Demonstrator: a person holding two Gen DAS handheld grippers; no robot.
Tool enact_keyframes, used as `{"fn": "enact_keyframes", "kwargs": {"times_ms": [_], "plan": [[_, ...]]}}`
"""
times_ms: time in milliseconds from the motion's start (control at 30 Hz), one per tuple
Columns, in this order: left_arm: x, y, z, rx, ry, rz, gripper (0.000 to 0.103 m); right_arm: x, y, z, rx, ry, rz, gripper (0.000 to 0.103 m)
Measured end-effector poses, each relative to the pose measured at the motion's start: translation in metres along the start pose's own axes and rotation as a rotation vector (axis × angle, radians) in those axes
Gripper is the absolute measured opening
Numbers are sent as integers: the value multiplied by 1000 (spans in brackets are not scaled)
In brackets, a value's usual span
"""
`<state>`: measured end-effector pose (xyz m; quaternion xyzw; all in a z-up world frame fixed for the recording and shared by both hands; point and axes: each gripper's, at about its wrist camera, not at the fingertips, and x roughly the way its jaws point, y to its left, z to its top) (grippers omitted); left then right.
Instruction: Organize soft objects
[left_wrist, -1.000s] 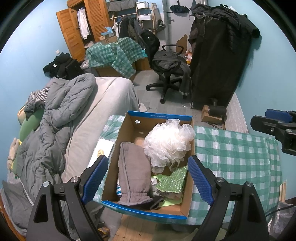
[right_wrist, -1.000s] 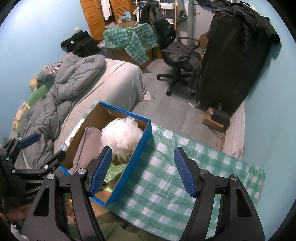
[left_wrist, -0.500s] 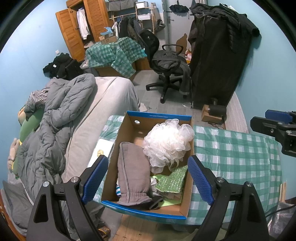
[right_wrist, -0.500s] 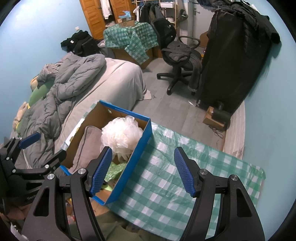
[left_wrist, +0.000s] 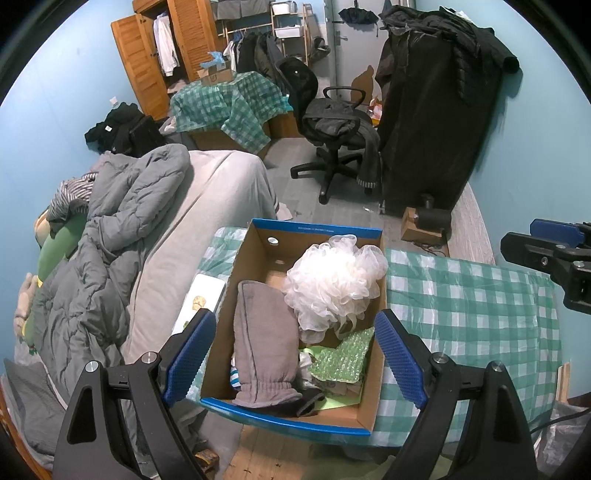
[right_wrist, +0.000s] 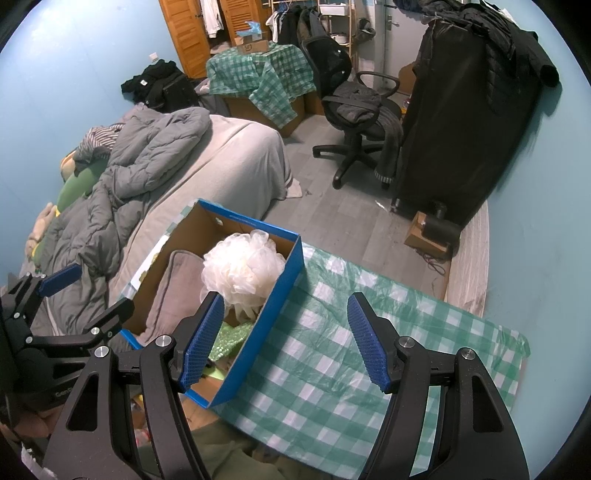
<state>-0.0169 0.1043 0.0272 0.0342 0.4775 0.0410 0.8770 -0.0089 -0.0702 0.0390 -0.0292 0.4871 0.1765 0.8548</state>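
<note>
Both my tongs hang apart and empty, left gripper (left_wrist: 295, 354) over the cardboard box (left_wrist: 317, 230), right gripper (right_wrist: 286, 339) over its right wall. The box sits at the left edge of the checked tablecloth (left_wrist: 472, 295). The white mesh pouf (left_wrist: 332, 280) is featherlight and springy; I'd pinch its bunched middle. The limp grey cloth (left_wrist: 264, 332) wants gripping at its gathered cuff. What lies beneath the green bubble wrap (left_wrist: 340, 360) is hidden, perhaps paper.
</note>
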Motion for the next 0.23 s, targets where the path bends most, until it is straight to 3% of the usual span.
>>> {"fn": "enact_keyframes", "kwargs": {"times_ms": [233], "plan": [[0, 1, -1, 2, -2, -1, 89, 0, -1, 0, -1, 0, -1, 69]]}}
